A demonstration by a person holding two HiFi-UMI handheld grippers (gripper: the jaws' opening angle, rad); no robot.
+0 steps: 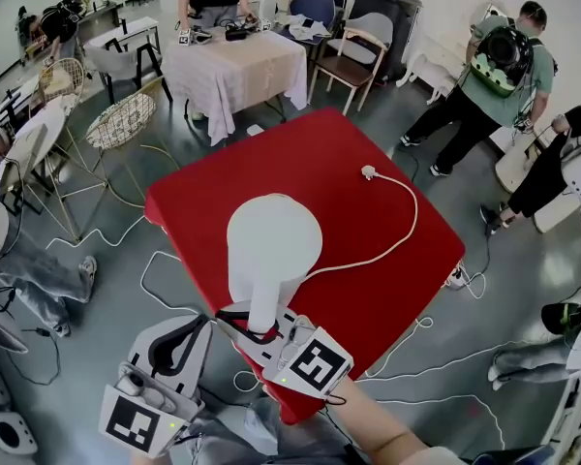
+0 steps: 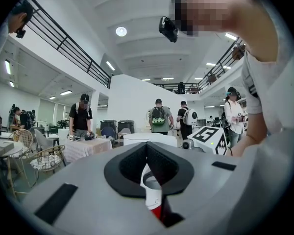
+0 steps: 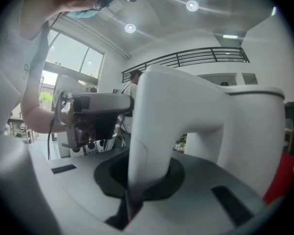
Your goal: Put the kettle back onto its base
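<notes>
The white kettle (image 1: pixel 271 245) stands on the red table (image 1: pixel 368 143), its handle (image 1: pixel 266 308) pointing toward me. My right gripper (image 1: pixel 257 329) is shut on that handle (image 3: pixel 157 131), and the kettle body (image 3: pixel 250 126) fills the right gripper view. The base is hidden under the kettle; a white cord (image 1: pixel 397 240) runs out from beneath it to a loose plug (image 1: pixel 368 172). To the left of the handle, off the table edge, my left gripper (image 1: pixel 179 342) is held level. Its pads meet with nothing held (image 2: pixel 148 160), and the kettle (image 2: pixel 149 138) shows just past them.
A cloth-covered table (image 1: pixel 237 71) and wire chairs (image 1: pixel 121 119) stand beyond the red table. Several people stand or bend around the room. Cables trail over the floor, and a power strip (image 1: pixel 455 277) lies by the table's right corner.
</notes>
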